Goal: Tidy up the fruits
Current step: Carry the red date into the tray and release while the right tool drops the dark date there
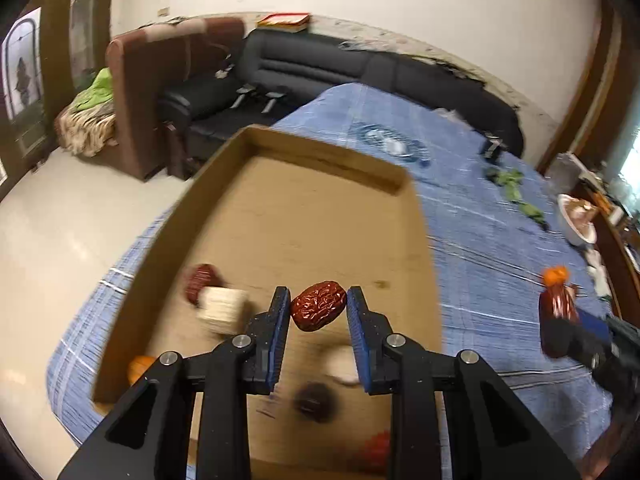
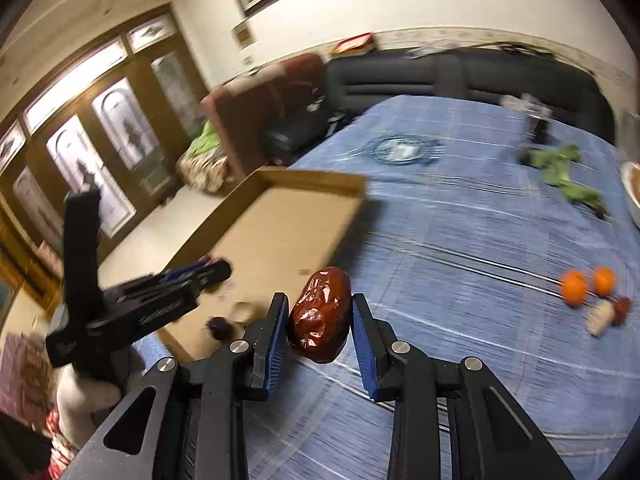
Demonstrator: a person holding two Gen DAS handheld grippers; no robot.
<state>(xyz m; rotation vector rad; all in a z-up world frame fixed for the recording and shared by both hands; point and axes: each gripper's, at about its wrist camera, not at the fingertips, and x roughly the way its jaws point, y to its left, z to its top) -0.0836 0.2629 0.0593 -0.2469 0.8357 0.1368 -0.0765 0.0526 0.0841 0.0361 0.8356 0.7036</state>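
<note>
A wrinkled red date (image 1: 318, 306) is clamped between the jaws of the left gripper (image 1: 319, 307), which is held level above the near half of a shallow cardboard tray (image 1: 320, 152). On the tray floor below, another dark date (image 1: 202, 280) is seen touching a pale ridged piece (image 1: 222, 308), with a blurred dark fruit (image 1: 316, 398) and an orange (image 1: 140, 368) nearer the camera. The tray is set on the left side of a counter covered with a blue checked cloth (image 2: 480, 240). To the right of the tray, the right gripper (image 2: 320, 316) is held above the cloth, angled forward, its jaws clamped on a larger glossy date (image 2: 320, 314). Two oranges (image 2: 588, 284), a pale piece (image 2: 600, 316) and a small red fruit (image 2: 622, 306) are left on the cloth at the far right, and green leaves (image 2: 560, 168) are seen farther back.
</note>
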